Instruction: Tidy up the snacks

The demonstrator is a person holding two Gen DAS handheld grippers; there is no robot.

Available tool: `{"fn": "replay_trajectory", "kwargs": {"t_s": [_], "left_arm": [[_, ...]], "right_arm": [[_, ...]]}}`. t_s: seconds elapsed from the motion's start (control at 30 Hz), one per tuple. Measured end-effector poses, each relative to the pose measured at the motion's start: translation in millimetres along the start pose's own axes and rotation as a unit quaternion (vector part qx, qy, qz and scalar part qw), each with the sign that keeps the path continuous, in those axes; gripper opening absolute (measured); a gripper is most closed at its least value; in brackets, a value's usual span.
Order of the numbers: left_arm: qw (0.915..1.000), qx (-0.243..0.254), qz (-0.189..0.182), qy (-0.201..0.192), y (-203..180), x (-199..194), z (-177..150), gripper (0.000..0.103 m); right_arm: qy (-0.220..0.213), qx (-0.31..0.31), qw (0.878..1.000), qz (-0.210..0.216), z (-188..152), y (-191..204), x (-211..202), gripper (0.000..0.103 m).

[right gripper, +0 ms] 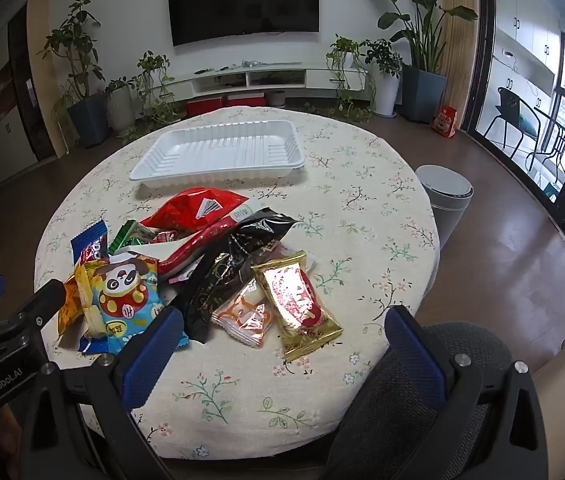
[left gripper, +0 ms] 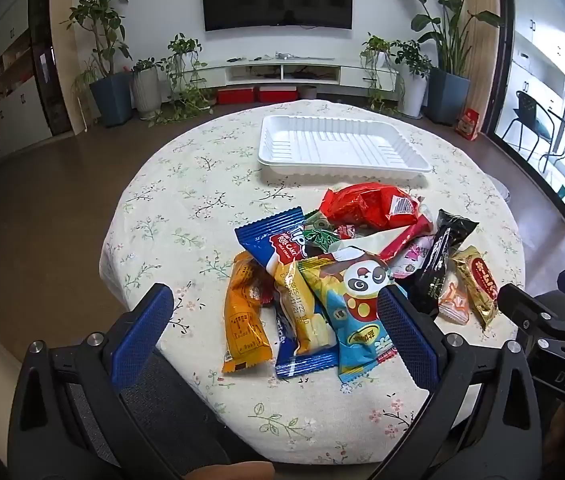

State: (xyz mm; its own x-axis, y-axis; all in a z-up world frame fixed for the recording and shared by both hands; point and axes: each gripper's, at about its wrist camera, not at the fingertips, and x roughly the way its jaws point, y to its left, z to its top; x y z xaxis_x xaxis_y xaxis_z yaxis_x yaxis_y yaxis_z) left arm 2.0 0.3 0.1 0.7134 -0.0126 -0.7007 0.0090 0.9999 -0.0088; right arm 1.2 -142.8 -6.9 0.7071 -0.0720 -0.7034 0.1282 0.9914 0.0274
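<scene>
Currently both tongs are hovering wide open and empty at the worktop's (left gripper: 154, 208) near edge. Left tongs (left gripper: 278, 334) are framing the orange packet (left gripper: 244, 312) and yellow packet (left gripper: 306, 312), long axes running away from them; right tongs (right gripper: 284, 354) are nearing the gold packet (right gripper: 300, 308). Beyond the pile, the white tray (left gripper: 342, 166) is sitting empty.

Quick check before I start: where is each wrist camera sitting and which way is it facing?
Left wrist: above the near table edge, angled down at the snack pile; open left gripper in front, right gripper at right.
Right wrist: further right, same tilt; open right gripper, left gripper at left.
Shared: white tray, panda packet, TV wall.
</scene>
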Motion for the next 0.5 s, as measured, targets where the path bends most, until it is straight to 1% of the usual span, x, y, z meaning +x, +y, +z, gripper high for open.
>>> {"fn": "replay_trajectory", "kwargs": {"t_s": [0.1, 0.13, 0.5], "left_arm": [[1.0, 0.003, -0.003, -0.001, 1.9, 4.2, 3.3, 0.103], [0.9998, 0.011, 0.008, -0.013, -1.3, -0.8, -1.0, 0.103], [0.9998, 0.014, 0.007, -0.015, -0.4, 0.0, -1.4, 0.103]], "right_arm": [[0.001, 0.0, 1.0, 0.0, -0.3, 1.1, 0.9, 0.103], [0.002, 0.0, 1.0, 0.0, -0.3, 1.3, 1.2, 0.103], [0.001, -0.003, 1.0, -0.003, -0.3, 2.4, 2.4, 0.103]]}}
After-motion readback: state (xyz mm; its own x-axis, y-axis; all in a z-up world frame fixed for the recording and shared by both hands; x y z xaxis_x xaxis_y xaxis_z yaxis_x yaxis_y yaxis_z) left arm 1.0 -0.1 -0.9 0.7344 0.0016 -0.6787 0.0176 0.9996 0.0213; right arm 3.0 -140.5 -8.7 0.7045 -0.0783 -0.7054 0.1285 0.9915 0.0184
